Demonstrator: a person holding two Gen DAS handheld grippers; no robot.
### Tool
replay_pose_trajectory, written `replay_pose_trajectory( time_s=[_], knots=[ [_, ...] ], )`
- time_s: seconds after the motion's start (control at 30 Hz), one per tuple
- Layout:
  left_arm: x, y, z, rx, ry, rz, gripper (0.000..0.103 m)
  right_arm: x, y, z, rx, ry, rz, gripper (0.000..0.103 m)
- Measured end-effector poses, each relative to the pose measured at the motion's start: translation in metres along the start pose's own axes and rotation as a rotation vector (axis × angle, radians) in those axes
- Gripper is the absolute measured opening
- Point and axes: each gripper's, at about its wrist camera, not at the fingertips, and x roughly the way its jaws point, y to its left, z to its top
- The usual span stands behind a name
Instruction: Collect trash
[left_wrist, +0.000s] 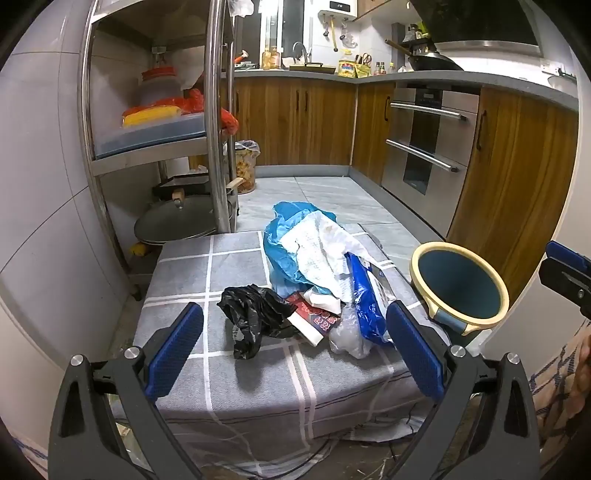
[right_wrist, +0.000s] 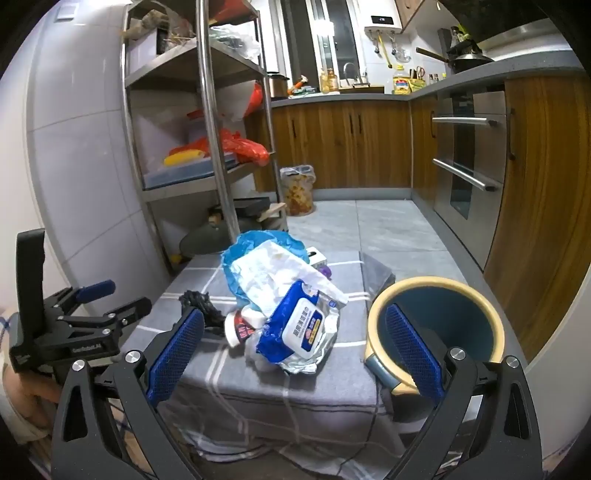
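Note:
A trash pile lies on a low table with a grey checked cloth: a black plastic bag, a blue bag with white paper, a blue-white wet-wipe pack, a red-white wrapper. A cream-rimmed blue bin stands at the table's right edge, also in the right wrist view. My left gripper is open and empty, just short of the black bag. My right gripper is open and empty, before the wipe pack and bin.
A steel shelf rack with pans and food stands at the left. Wooden cabinets and an oven line the back and right. A lined bin of scraps stands on the tiled floor.

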Motion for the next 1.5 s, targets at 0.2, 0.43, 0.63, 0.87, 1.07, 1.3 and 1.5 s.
replay_pose_trajectory(
  time_s=[0.2,0.43,0.63,0.87,1.07,1.3,1.5],
  knots=[
    [-0.0004,-0.0011,-0.0002,-0.001,0.001,-0.002,0.098,0.0042,-0.0004,-0.0017,0.002,-0.001,-0.003,0.098],
    [-0.0007,-0.001,-0.0005,-0.002,0.001,-0.002,0.098,-0.0009,-0.0007,0.0004,0.006,0.001,-0.006,0.098],
    [-0.0007,-0.0016,-0.0006,-0.003,0.003,-0.001,0.098,0.001,-0.0026,0.001,0.005,0.002,-0.018,0.098],
    [-0.0004,-0.001,-0.0009,-0.002,0.003,-0.004,0.098,0.0053,-0.0024,-0.0013,0.01,0.012,-0.033,0.098],
    [-0.0003,-0.0009,-0.0007,-0.006,0.003,-0.002,0.098,0.0056,-0.0039,-0.0023,0.01,0.014,-0.04,0.098],
    [0.0002,-0.0015,-0.0018,-0.003,0.005,-0.002,0.098,0.0065,-0.0049,-0.0035,0.01,0.016,-0.041,0.098],
    [0.0008,-0.0015,-0.0033,-0.004,0.006,0.001,0.098,0.0065,-0.004,-0.0031,0.009,0.016,-0.041,0.098]
  ],
)
